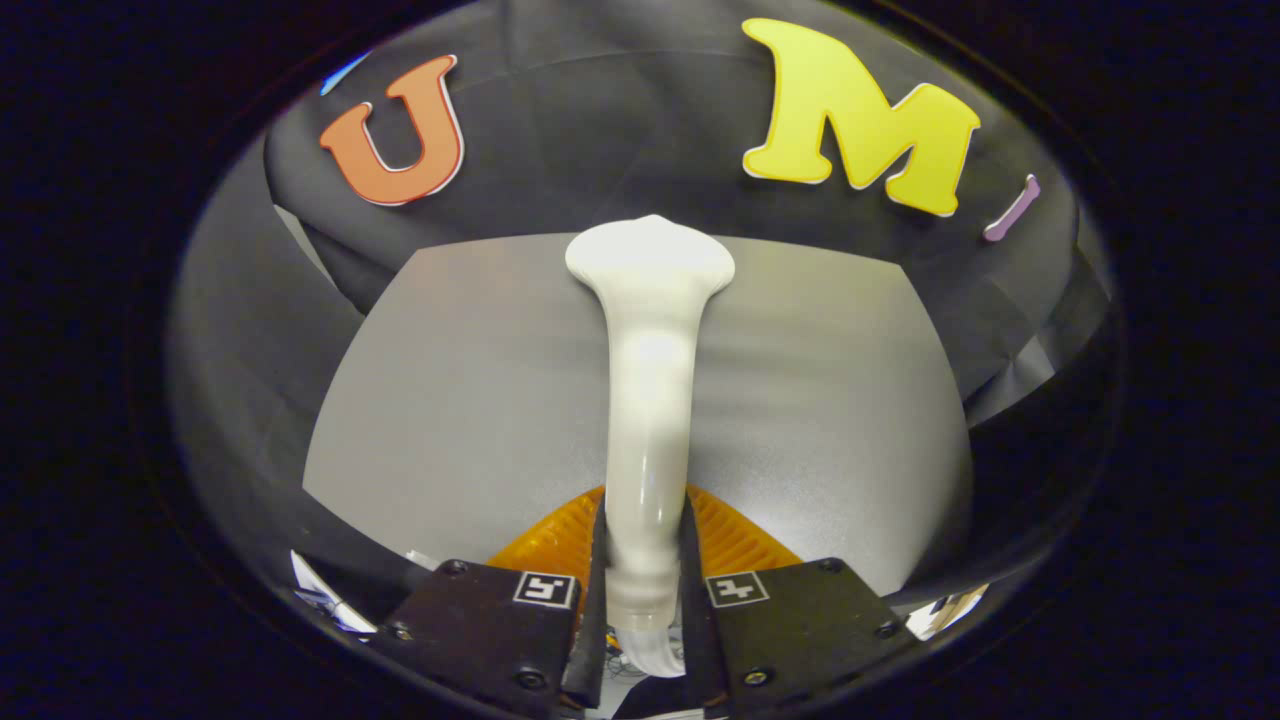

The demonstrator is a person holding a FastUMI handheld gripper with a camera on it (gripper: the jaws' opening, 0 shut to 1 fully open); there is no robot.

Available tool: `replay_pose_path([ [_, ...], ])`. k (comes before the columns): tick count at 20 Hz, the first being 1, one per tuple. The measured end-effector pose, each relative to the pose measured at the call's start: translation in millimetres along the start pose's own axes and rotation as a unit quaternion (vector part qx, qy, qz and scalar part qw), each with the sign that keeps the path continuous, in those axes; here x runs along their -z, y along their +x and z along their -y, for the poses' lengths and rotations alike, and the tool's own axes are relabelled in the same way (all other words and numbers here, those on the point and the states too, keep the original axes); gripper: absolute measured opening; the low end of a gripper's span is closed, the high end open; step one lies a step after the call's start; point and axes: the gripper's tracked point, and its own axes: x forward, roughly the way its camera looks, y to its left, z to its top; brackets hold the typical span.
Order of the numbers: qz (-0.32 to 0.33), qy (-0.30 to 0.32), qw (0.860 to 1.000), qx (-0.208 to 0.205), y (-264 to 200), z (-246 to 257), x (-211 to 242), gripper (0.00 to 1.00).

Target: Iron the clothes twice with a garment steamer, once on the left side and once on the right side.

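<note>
The steamer (pixel 648 400) sits clamped between the tool's (pixel 645 590) fingers, extending ahead at frame centre. The counter (pixel 450 400) lies beneath and beyond it.

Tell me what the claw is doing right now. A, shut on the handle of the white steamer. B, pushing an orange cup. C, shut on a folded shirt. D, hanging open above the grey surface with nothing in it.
A: the claw has both fingers pressed against the handle of the white steamer, whose wide head points ahead over the grey surface.
</note>
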Motion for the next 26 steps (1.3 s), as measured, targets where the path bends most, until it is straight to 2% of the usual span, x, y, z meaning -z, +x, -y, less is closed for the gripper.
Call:
replay_pose_path([
  [2, 0.018, -0.001, 1.000, -0.013, -1, -1, -1, 0.29],
  [5, 0.052, 0.034, 0.997, -0.039, -5, 1, -4, 0.26],
  [9, 0.151, 0.036, 0.986, -0.067, -41, 9, -12, 0.25],
  [13, 0.269, 0.032, 0.956, -0.113, -115, 11, -13, 0.25],
  [17, 0.357, 0.030, 0.925, -0.125, -196, 28, 5, 0.25],
  [22, 0.441, 0.048, 0.883, -0.154, -288, 58, 34, 0.25],
  [26, 0.484, 0.056, 0.860, -0.150, -341, 86, 66, 0.25],
])
